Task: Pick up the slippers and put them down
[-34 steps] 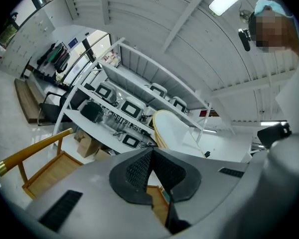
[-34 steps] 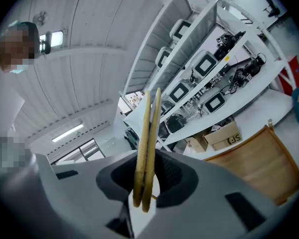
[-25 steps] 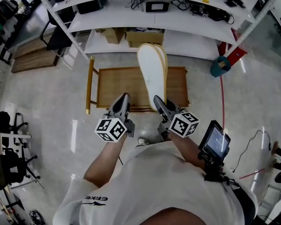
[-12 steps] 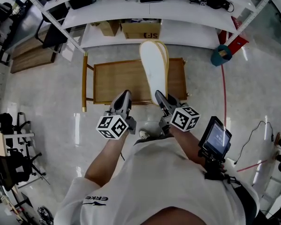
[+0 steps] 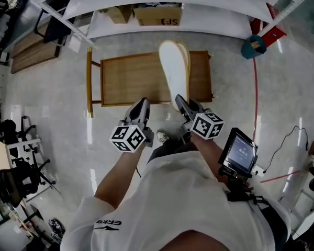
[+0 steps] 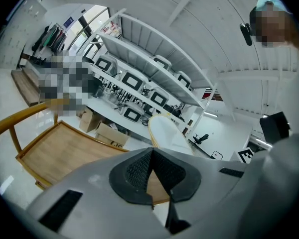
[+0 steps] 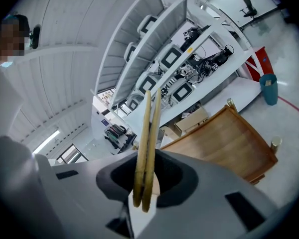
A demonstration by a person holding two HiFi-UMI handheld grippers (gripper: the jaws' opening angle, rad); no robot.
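Now the fingers (image 7: 178,183) of the right gripper (image 7: 147,182) are clamped on the slippers (image 7: 150,118). The 2 pale soles are pressed flat together and stand edge-on between the pads, toes pointing away. The left gripper (image 6: 150,156) rides alongside with its fingers (image 6: 133,176) together and nothing between them.

Over the last second both grippers have sunk. The slippers now look lower over the right half of the worktop (image 5: 131,80), though as far as I can tell they are not yet touching it. I judge the carry nearly over and the set-down next: lower the pair onto the wood, then open.

The worktop is a low wooden table with a raised rim and a brass-coloured rail at its left end. Beyond it stands white shelving (image 5: 214,12) with monitors and cables, and a cardboard box (image 5: 157,15) sits on its lowest shelf. A teal bin (image 5: 253,46) stands to the right on the glossy pale floor (image 5: 52,114).
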